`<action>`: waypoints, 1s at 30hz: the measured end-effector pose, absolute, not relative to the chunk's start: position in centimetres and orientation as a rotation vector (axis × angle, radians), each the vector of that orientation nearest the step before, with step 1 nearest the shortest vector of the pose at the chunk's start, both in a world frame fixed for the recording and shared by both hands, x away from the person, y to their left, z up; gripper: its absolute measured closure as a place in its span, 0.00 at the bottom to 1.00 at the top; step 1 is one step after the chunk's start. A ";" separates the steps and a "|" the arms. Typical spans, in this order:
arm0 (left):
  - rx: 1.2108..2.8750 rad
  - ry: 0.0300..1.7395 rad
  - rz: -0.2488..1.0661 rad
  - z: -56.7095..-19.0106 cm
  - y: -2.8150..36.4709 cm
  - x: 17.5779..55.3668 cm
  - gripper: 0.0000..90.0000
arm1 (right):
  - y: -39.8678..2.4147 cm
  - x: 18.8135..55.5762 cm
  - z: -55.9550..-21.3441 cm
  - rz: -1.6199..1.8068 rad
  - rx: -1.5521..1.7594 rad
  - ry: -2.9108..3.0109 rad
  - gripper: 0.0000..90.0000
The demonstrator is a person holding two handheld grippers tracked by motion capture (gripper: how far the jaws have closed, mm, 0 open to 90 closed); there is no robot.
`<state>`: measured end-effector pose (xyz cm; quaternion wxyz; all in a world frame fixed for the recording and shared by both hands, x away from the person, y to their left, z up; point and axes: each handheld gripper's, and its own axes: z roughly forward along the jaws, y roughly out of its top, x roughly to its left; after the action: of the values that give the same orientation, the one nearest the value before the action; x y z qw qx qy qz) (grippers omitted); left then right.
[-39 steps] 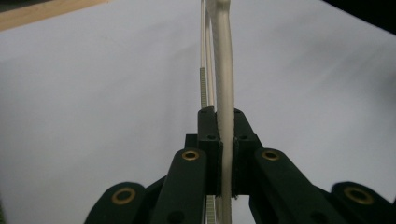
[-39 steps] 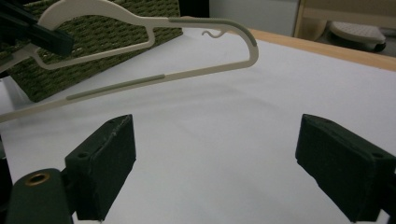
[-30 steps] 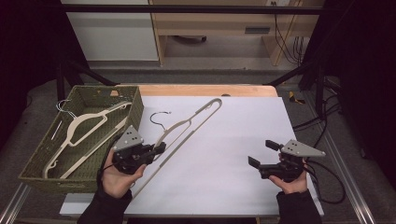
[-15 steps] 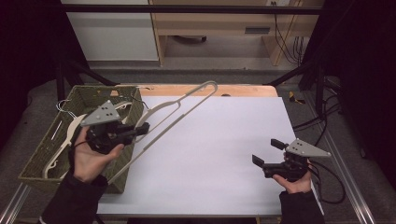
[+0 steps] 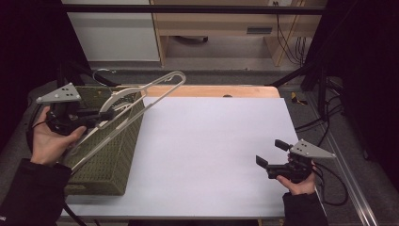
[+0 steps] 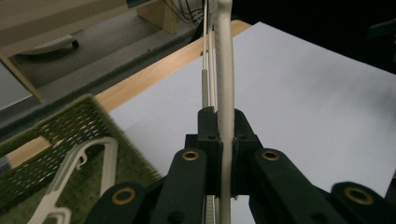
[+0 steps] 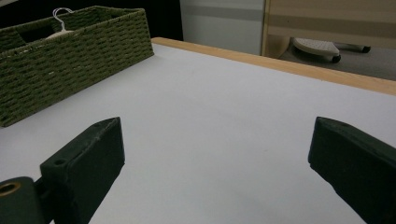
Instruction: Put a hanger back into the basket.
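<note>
Over basket [image 5: 110,155], left hand-held gripper [image 6: 223,140] pinching hanger [image 6: 225,70]

Left claw [image 5: 106,114] clamped, right claw [image 5: 270,155] agape

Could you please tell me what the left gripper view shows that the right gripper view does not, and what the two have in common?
Left gripper view: the left tool shut on a cream hanger, its bar running up between the jaws, and a second hanger lying inside the basket. Right gripper view: the right tool with jaws wide apart over bare table, and a wire hook poking above the basket's rim. Both: the green woven basket, the white tabletop and its wooden edge.
</note>
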<state>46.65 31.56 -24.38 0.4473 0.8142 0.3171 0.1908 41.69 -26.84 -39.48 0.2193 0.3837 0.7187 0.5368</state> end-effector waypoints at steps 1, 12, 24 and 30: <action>2.021 0.793 0.476 -24.6 32.8 47.0 0.95 | -26.8 41.7 -39.5 1.485 1.064 1.991 0.05; 2.029 0.885 0.500 -26.7 38.8 48.6 0.95 | -26.7 41.8 -39.6 1.478 1.068 1.996 0.05; 2.010 1.008 0.513 -30.1 42.9 49.8 0.95 | -26.5 42.0 -39.9 1.469 1.068 2.013 0.05; 2.006 1.047 0.513 -31.1 43.8 49.9 0.95 | -26.5 42.0 -39.9 1.464 1.059 2.024 0.05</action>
<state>49.88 43.83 -31.10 0.3991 0.7927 0.4138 0.2027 41.97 -26.47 -39.92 0.2124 0.3814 0.7290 0.5272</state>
